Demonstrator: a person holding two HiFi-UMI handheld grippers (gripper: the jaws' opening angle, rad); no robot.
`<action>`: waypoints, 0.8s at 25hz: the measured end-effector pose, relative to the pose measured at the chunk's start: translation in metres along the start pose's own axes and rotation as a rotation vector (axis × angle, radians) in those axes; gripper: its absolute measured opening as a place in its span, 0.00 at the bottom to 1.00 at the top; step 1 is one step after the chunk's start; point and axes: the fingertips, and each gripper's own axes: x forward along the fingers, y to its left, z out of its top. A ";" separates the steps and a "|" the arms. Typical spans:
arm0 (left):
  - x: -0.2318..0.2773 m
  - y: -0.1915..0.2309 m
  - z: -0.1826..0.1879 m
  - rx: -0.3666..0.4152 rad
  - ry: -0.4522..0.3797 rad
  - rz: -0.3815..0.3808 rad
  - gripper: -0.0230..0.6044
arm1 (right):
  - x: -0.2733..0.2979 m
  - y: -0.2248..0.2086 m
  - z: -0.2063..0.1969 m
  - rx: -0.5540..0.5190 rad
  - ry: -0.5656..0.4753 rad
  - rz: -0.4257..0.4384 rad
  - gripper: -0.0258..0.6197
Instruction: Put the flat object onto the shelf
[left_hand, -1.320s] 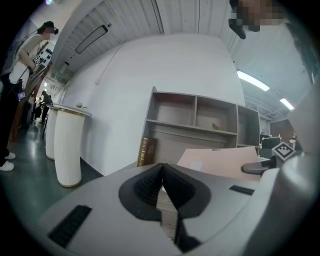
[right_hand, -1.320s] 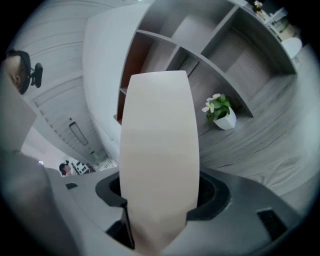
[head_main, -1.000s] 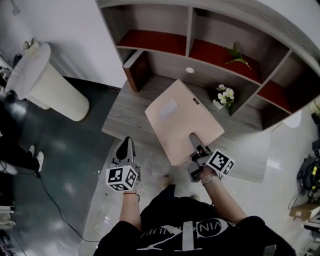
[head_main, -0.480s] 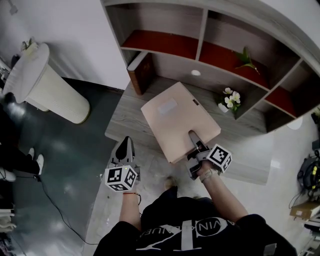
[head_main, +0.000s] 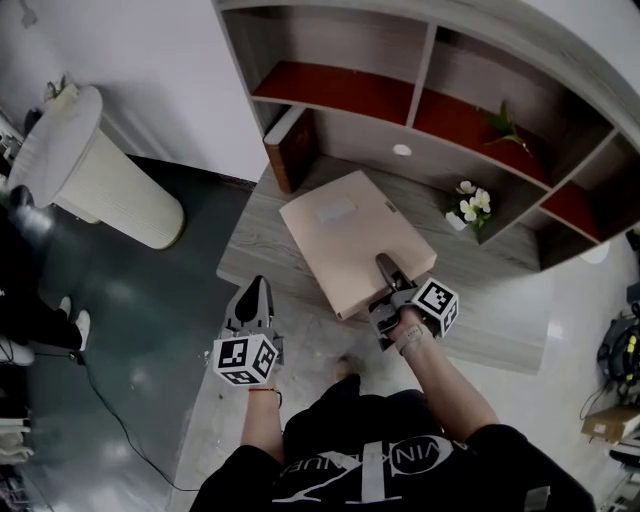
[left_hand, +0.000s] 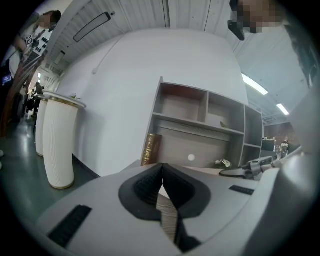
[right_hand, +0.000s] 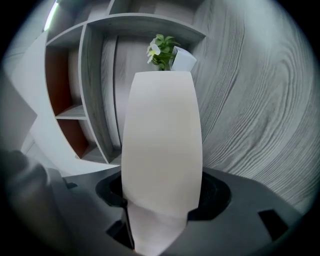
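The pale tan flat rectangular board is plain, with a paler oblong patch towards its far edge. The grey wood-grain shelf unit has dark red floors in its upper compartments. At its left is a dark brown hardback book with a golden-brown spine. To the right, the small potted plant has white flowers, green leaves and a white pot. Far left, the ribbed cylindrical column is cream-white. The glossy floor is dark grey-green. The left hand-held gripper and the right hand-held gripper are grey with black pads, and each has a white cube with black square markers.
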 end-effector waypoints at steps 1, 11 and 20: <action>0.000 0.001 -0.001 -0.001 0.001 0.000 0.04 | 0.002 -0.001 -0.001 0.004 0.002 -0.006 0.50; -0.006 0.010 -0.006 -0.016 0.007 -0.002 0.04 | 0.006 -0.004 -0.005 -0.029 0.065 -0.161 0.61; -0.010 0.009 -0.006 -0.018 0.003 -0.016 0.04 | -0.001 0.009 -0.035 -0.131 0.330 -0.094 0.82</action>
